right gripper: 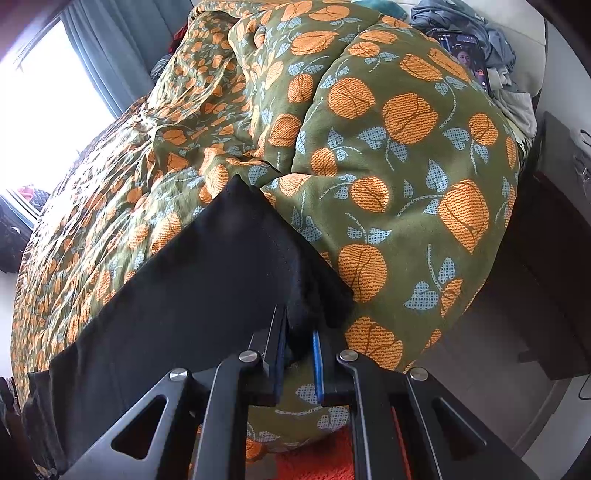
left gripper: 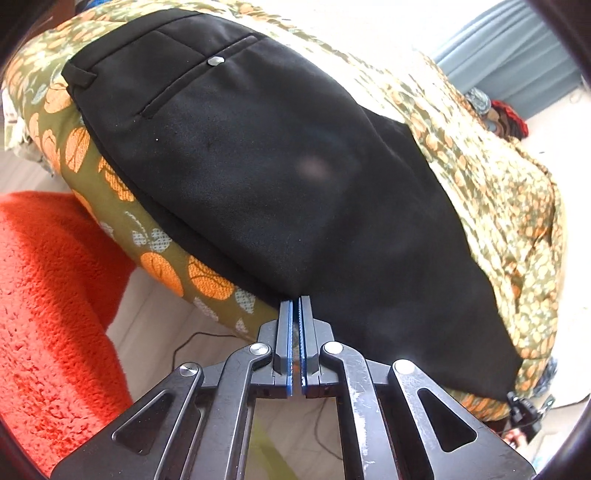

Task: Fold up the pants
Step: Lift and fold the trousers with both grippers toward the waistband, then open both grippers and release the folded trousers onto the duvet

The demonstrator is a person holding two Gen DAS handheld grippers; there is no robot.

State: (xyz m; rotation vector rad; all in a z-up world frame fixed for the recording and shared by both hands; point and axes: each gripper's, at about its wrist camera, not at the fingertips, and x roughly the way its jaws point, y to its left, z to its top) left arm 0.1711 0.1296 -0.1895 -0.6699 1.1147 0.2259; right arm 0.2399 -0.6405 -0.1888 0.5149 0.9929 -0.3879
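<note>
Black pants (left gripper: 280, 166) lie flat on a bed covered by a green quilt with orange flowers (left gripper: 155, 258). The waistband, a belt loop and a back pocket with a grey button (left gripper: 215, 61) are at the far left. My left gripper (left gripper: 295, 301) is shut at the pants' near edge, its pads pressed together. In the right wrist view the leg end of the pants (right gripper: 207, 280) lies across the quilt (right gripper: 399, 155). My right gripper (right gripper: 300, 325) has its blue pads a little apart with bunched black cloth between them.
An orange shaggy rug (left gripper: 48, 295) lies on the floor left of the bed. A phone (right gripper: 463, 55) and loose clothes (right gripper: 480, 33) lie at the bed's far right. A bright window with grey curtains (right gripper: 92, 40) is on the left. A dark cabinet (right gripper: 546, 258) stands right.
</note>
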